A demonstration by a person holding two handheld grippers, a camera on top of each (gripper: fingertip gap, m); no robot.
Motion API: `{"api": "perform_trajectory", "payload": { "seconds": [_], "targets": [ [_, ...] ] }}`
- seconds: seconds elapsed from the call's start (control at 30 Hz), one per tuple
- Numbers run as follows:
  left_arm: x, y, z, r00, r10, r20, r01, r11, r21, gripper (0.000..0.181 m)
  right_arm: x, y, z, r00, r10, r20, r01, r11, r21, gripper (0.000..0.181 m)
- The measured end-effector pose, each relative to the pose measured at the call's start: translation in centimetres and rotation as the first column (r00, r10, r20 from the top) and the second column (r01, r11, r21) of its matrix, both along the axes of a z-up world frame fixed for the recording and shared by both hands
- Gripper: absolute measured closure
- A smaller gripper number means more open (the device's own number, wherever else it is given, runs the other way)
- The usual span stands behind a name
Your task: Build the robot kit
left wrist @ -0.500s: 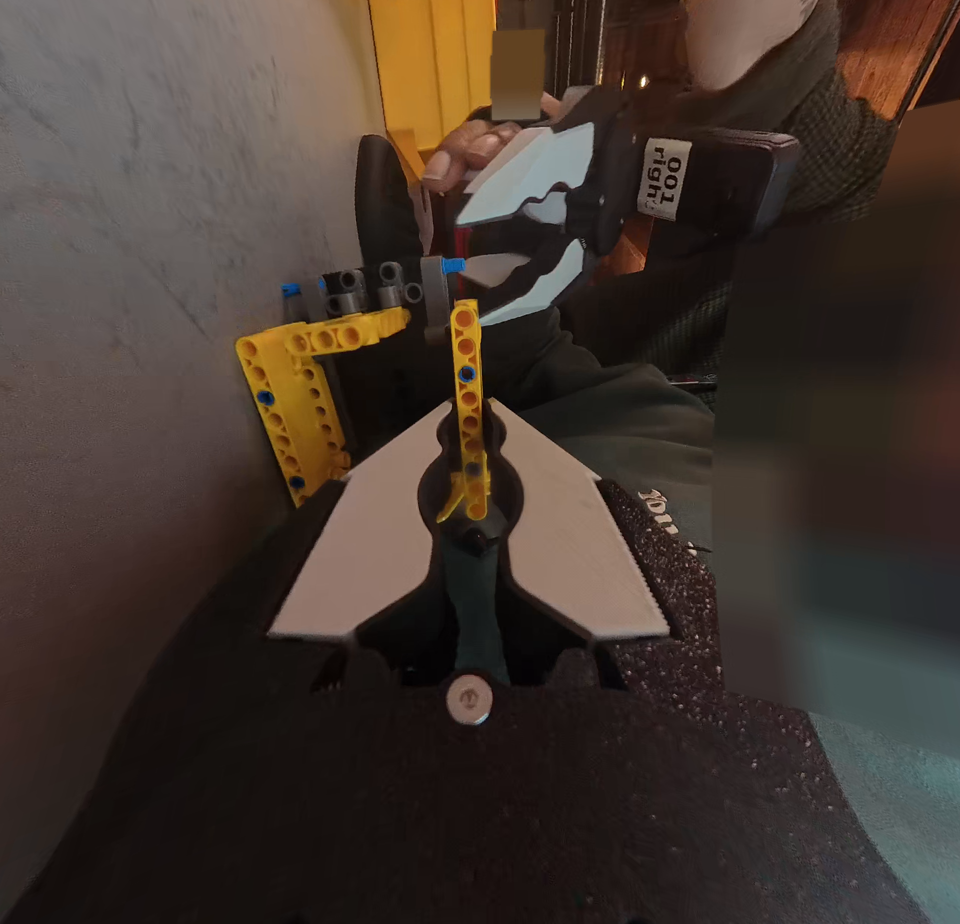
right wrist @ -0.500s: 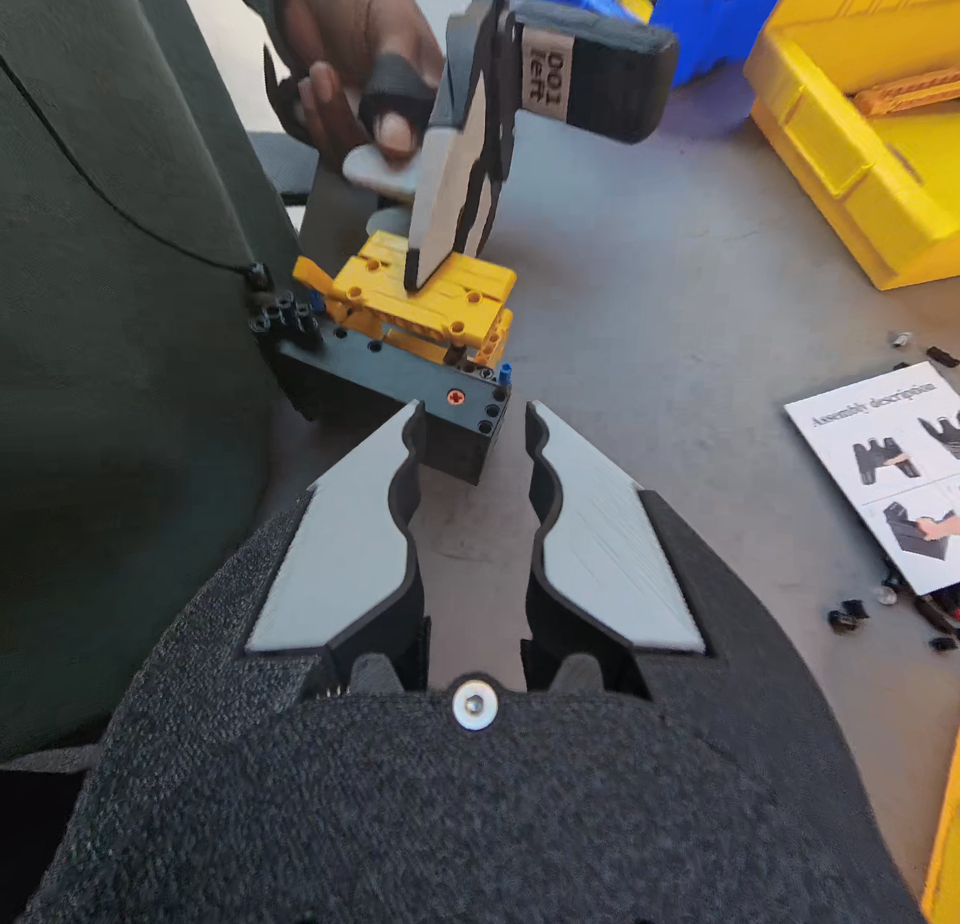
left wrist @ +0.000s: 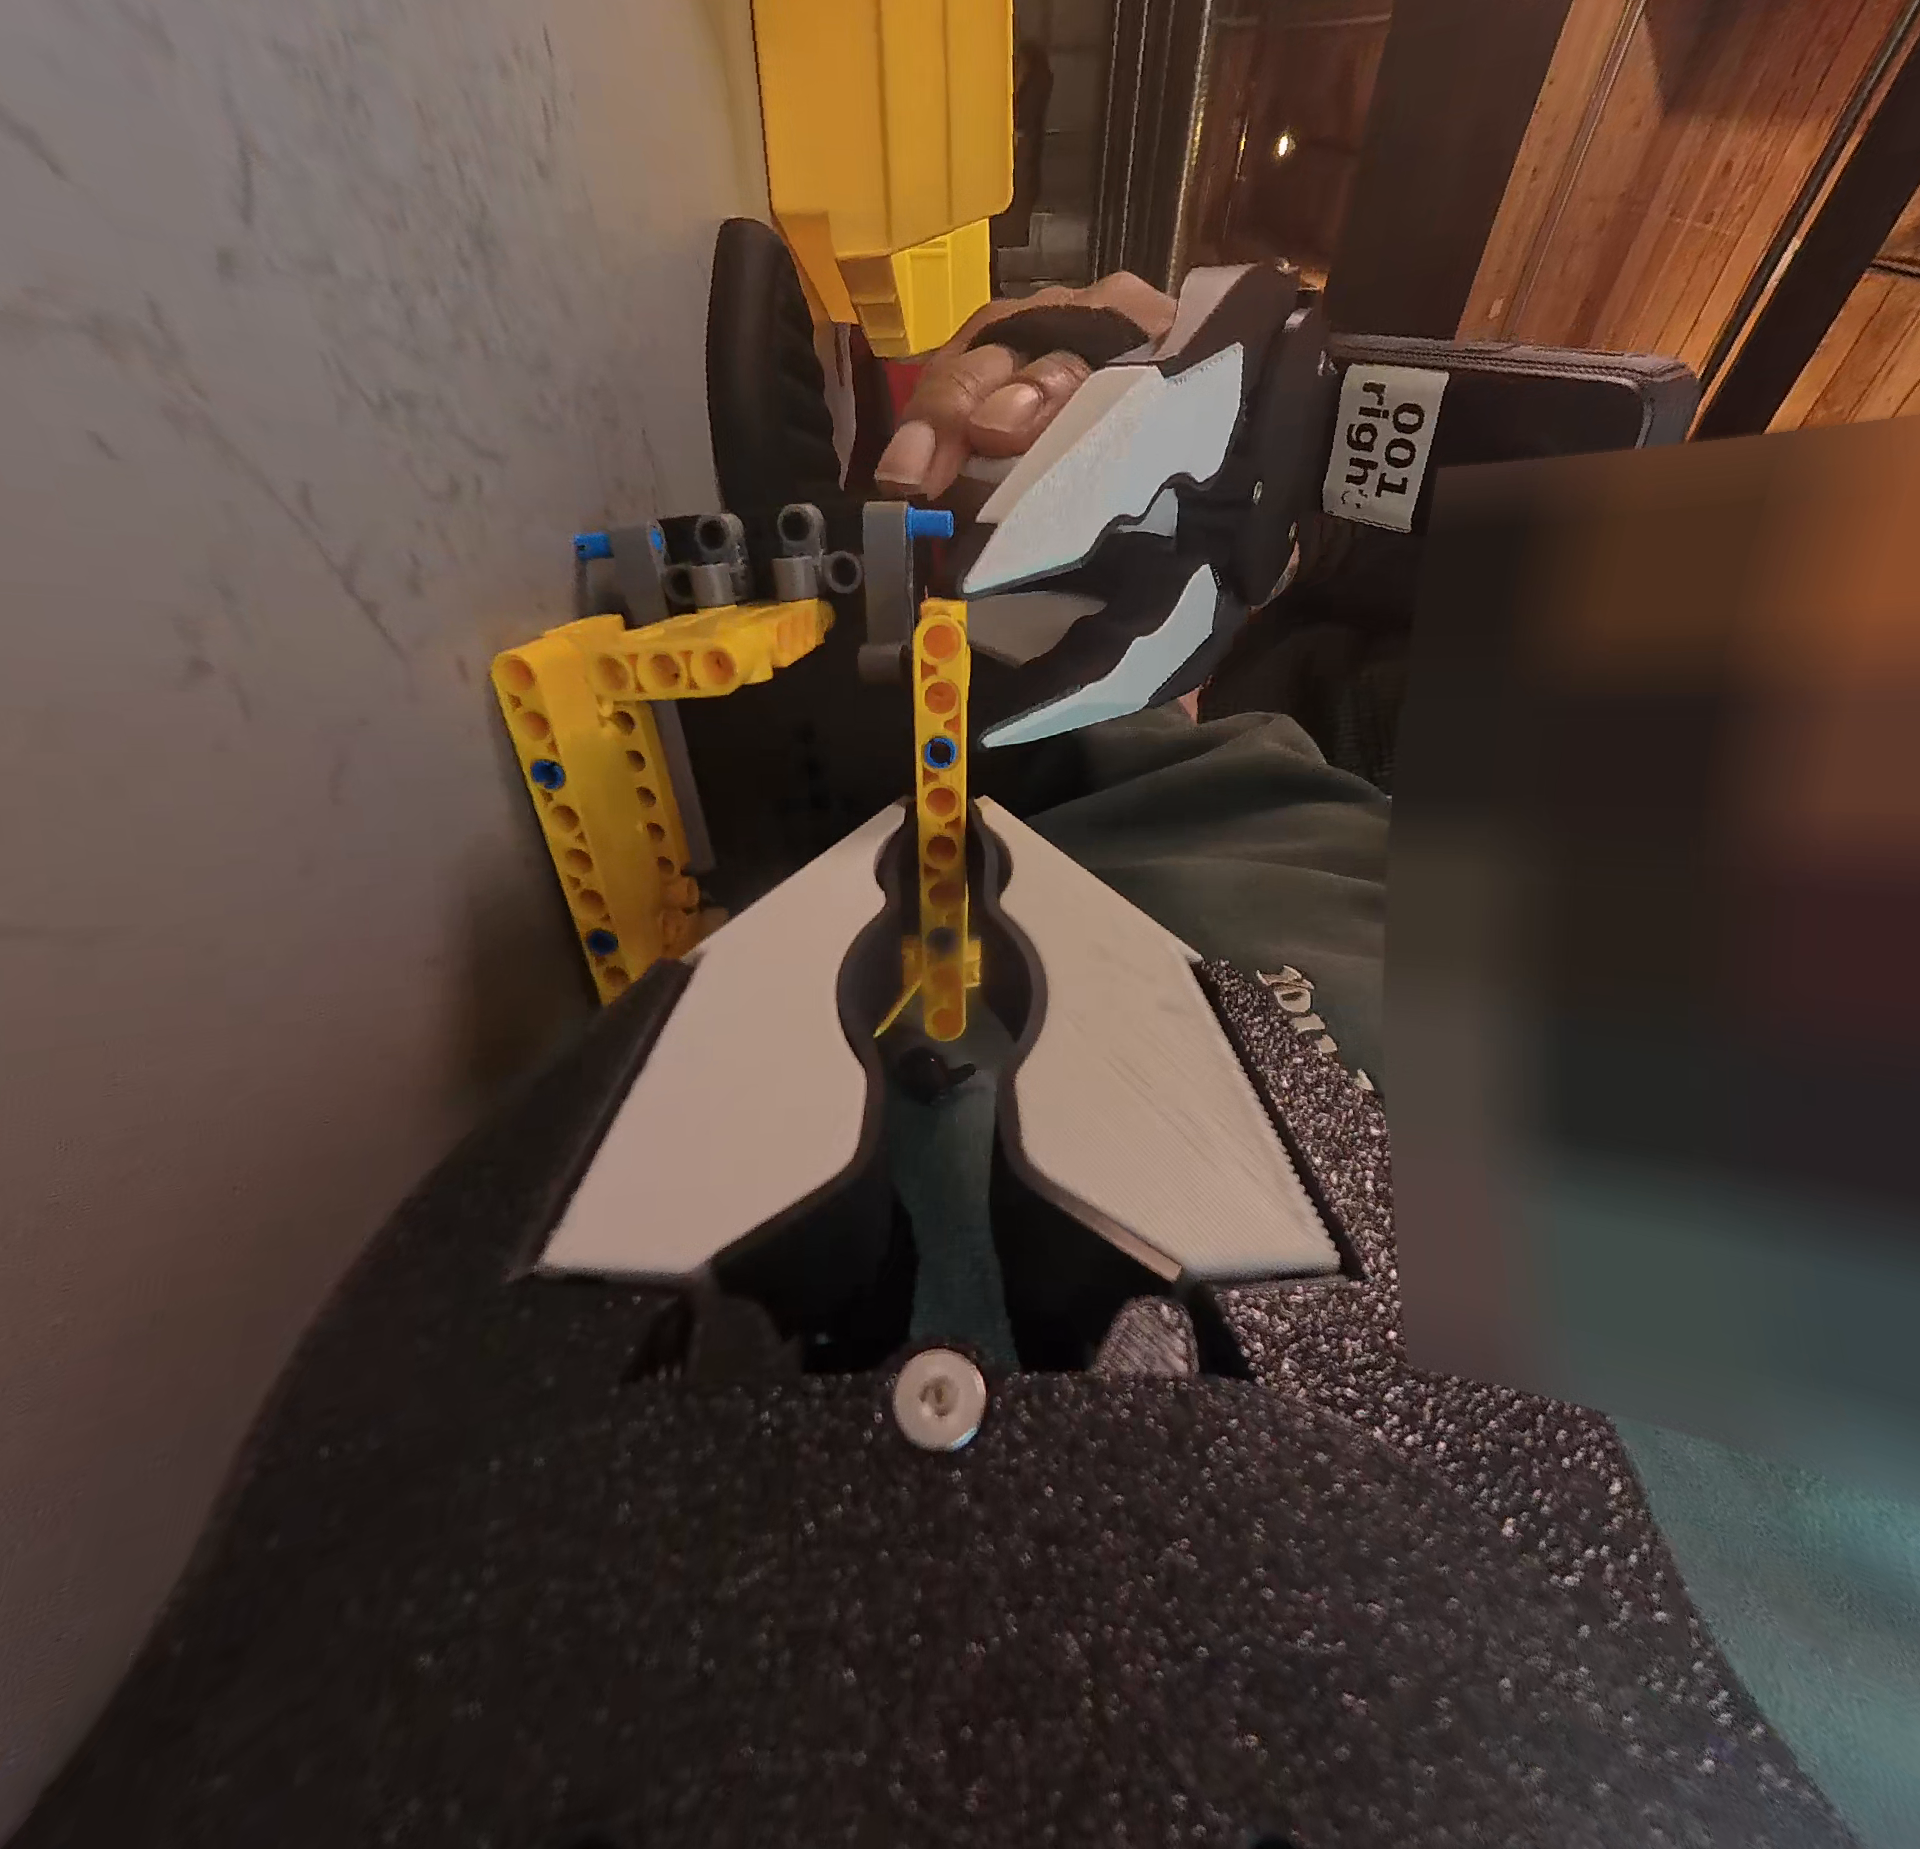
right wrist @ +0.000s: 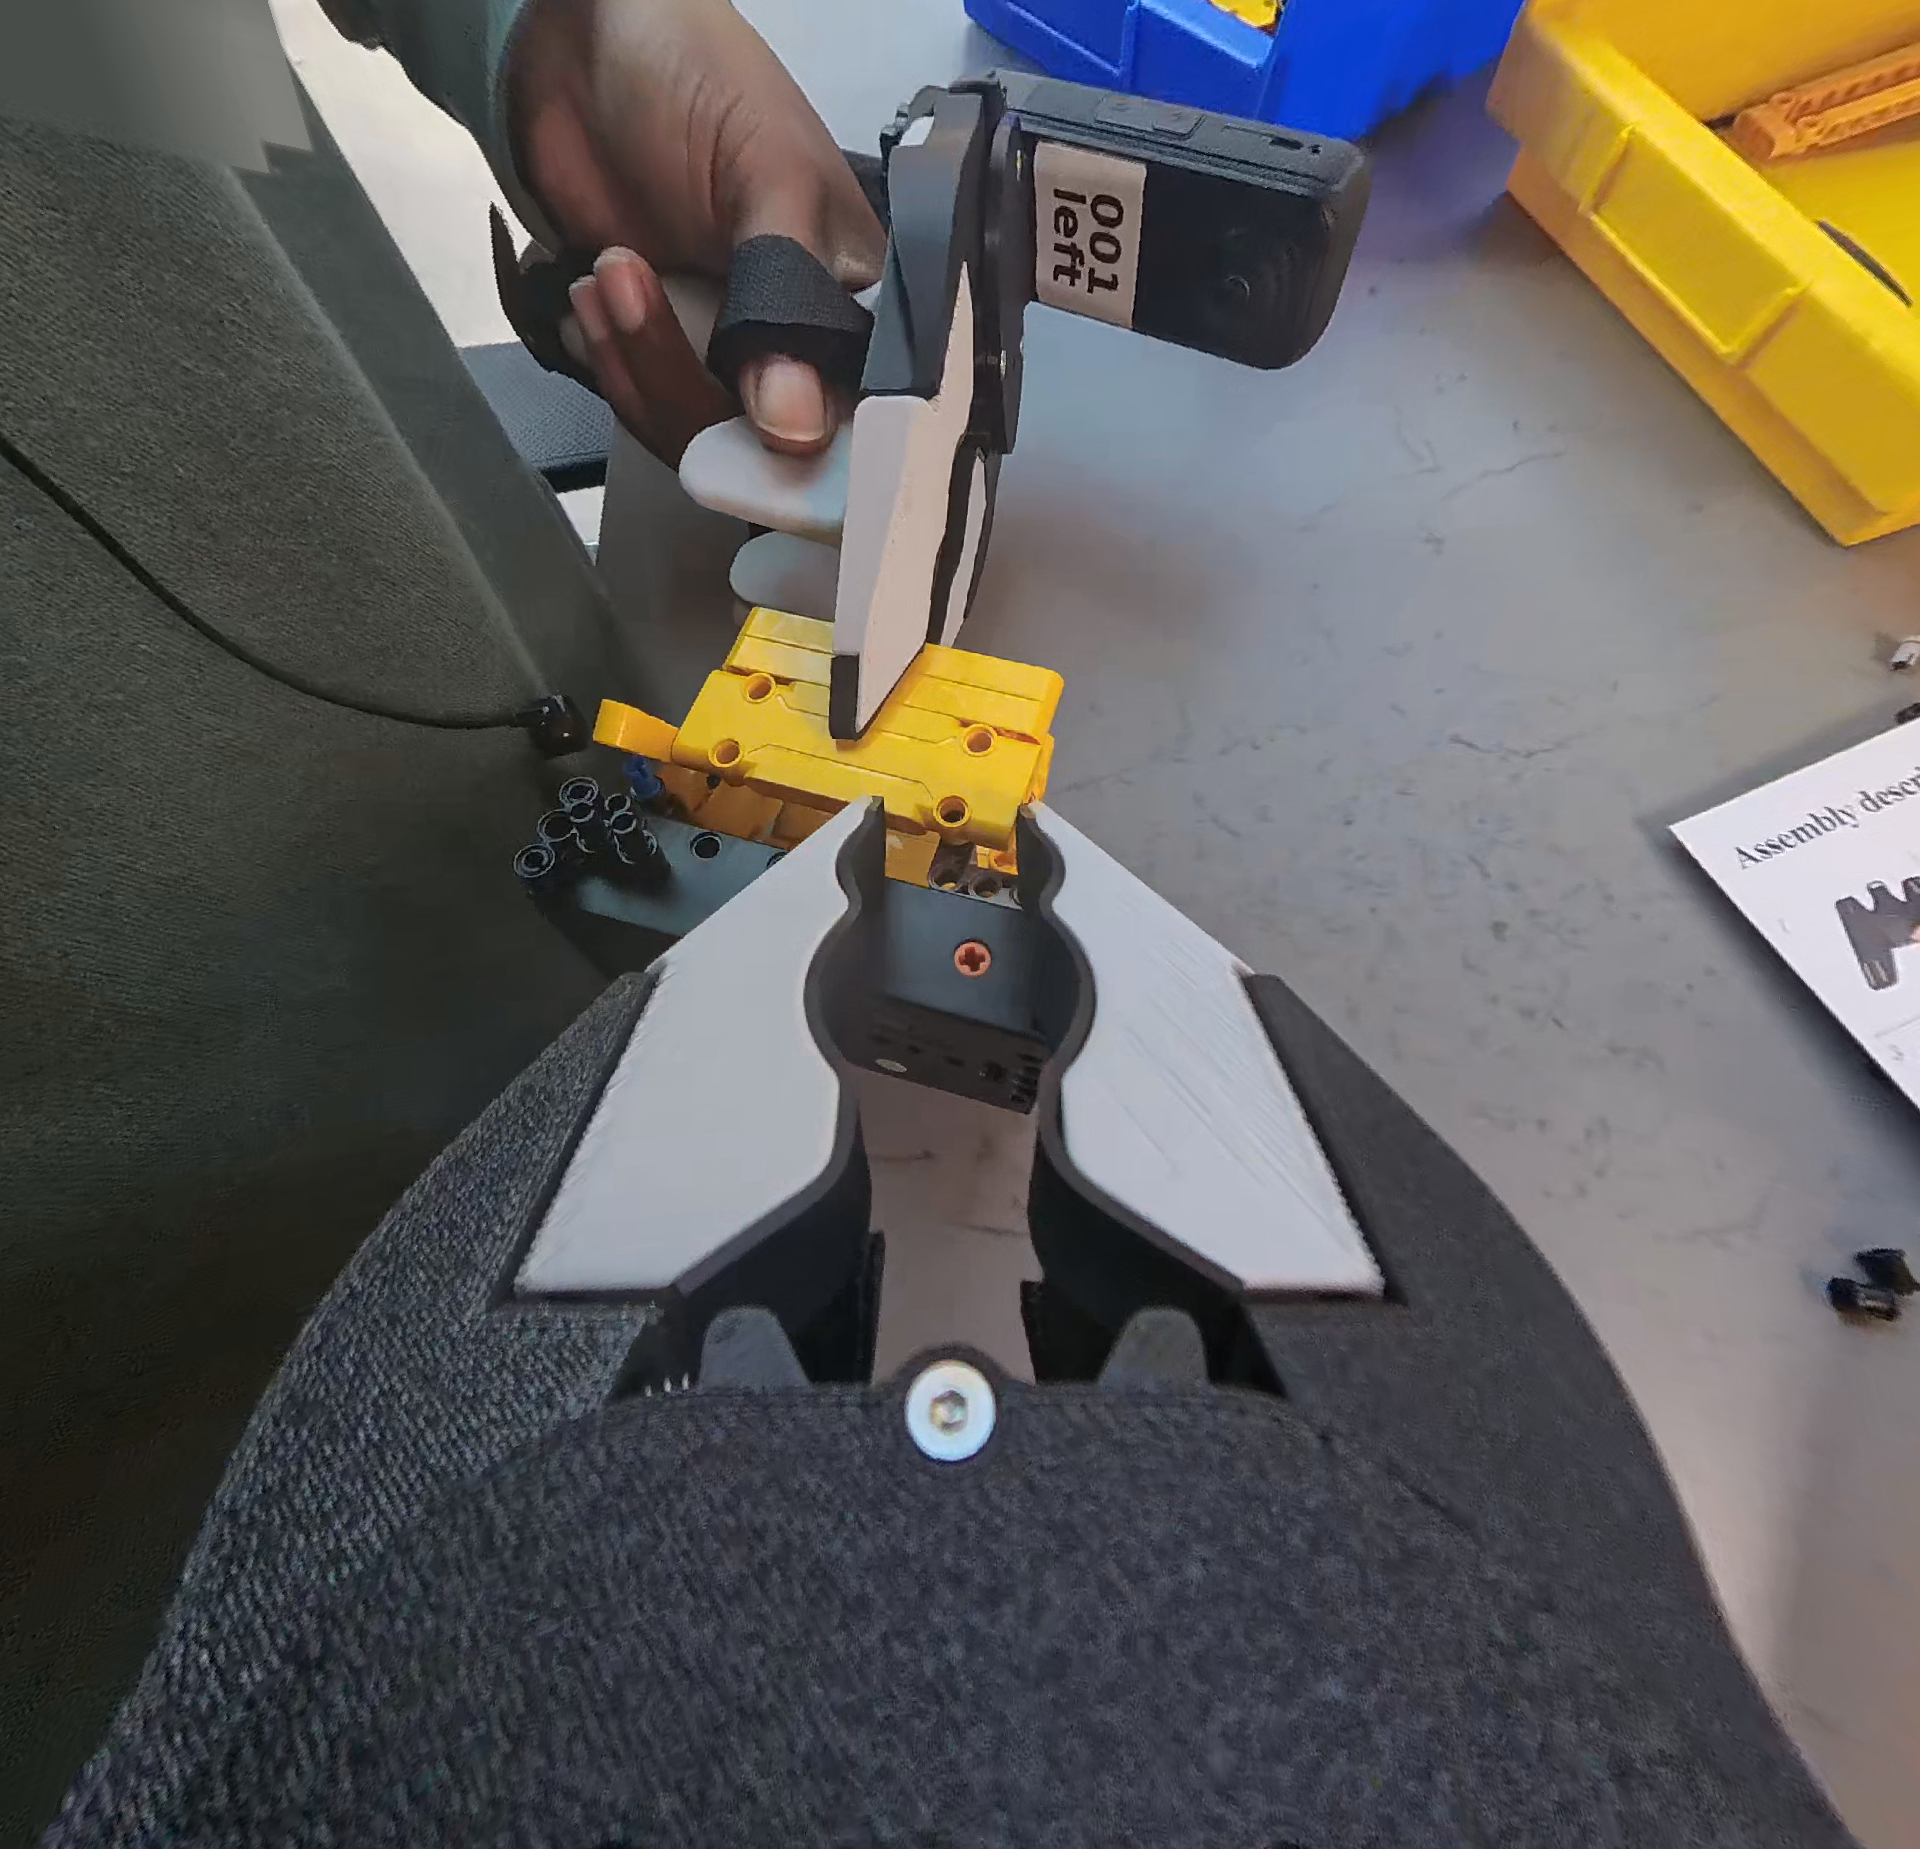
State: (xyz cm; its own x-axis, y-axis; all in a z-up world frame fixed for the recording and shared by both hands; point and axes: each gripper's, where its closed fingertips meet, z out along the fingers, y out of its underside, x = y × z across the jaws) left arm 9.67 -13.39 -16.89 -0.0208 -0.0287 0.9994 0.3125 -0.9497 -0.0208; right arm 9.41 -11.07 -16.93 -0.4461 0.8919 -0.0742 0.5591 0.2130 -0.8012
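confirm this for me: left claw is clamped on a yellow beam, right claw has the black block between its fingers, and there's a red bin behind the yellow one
One detail is wrong: the bin behind the yellow bin is blue, not red, as the right wrist view shows. The rest holds: the left claw is clamped on a yellow beam, and the right claw has the black block between its fingers.

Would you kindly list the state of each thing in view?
left gripper: shut on the yellow beam.
right gripper: around the black block, fingers close to its sides.
yellow bin: open.
blue bin: open, holding parts.
instruction sheet: flat.
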Motion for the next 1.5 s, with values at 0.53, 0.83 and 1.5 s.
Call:
{"api": "perform_trajectory", "payload": {
  "seconds": [0.53,0.83,1.5],
  "targets": [
    [0.9,0.5,-0.1,0.992,0.069,0.102,-0.067,0.997,-0.031,0.175,1.0,0.4,-0.1,0.997,-0.076,-0.025,0.073,0.993,-0.093,0.158],
    [0.7,0.8,-0.1,0.999,0.036,-0.01,-0.035,0.992,0.12,0.169,1.6,1.0,-0.3,0.997,-0.006,-0.081,0.004,1.0,-0.027,0.165],
    [1.4,1.6,-0.4,0.991,0.102,0.081,-0.107,0.993,0.056,0.175,1.9,0.7,-0.6,0.985,0.07,-0.155,-0.046,0.987,0.152,0.164]
  ]
}}
